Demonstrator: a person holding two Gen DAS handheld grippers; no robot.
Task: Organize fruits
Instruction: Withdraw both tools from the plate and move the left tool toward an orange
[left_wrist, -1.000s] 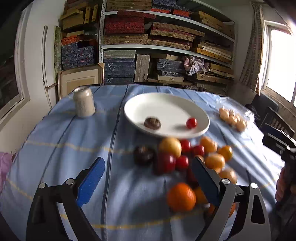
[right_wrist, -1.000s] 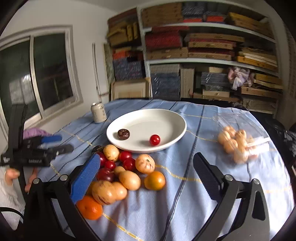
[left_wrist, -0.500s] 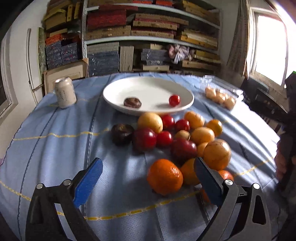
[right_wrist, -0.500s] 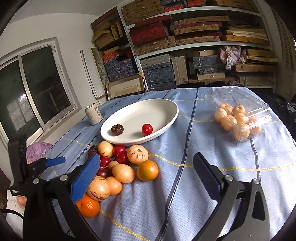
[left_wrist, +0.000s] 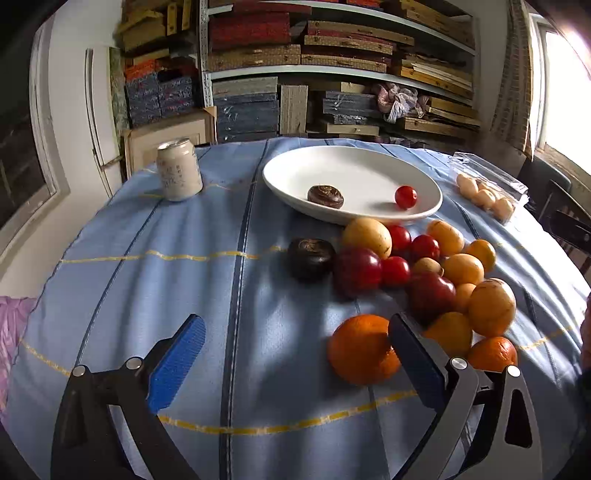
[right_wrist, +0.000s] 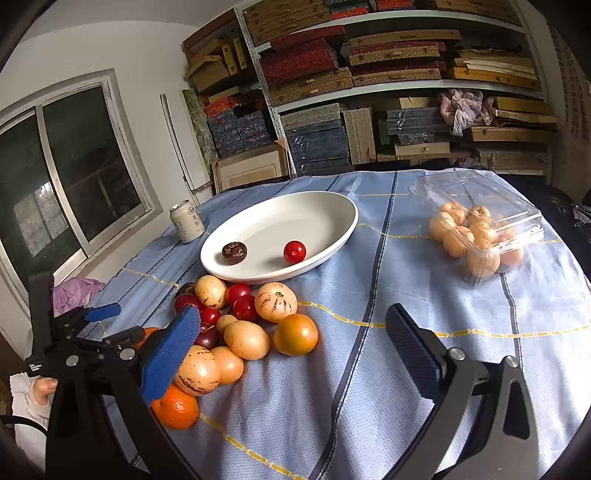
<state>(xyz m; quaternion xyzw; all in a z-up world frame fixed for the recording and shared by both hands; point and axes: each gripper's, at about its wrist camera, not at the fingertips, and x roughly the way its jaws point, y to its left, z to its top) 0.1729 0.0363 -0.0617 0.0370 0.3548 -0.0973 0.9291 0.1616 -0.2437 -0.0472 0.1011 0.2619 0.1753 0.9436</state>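
Right wrist: blue striped tablecloth (right_wrist: 388, 258), stacked shelves (right_wrist: 369, 88) behind; both jaws open.

Your left gripper (left_wrist: 295, 354) dropped lower toward fruit pile; its jaws just opened to full width, nothing between them. Orange (left_wrist: 364, 349) now lower right of frame, beside right finger. Your right-wrist view rolled.

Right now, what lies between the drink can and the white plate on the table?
Only bare blue tablecloth lies between the can and the white plate; both wrist views show this.
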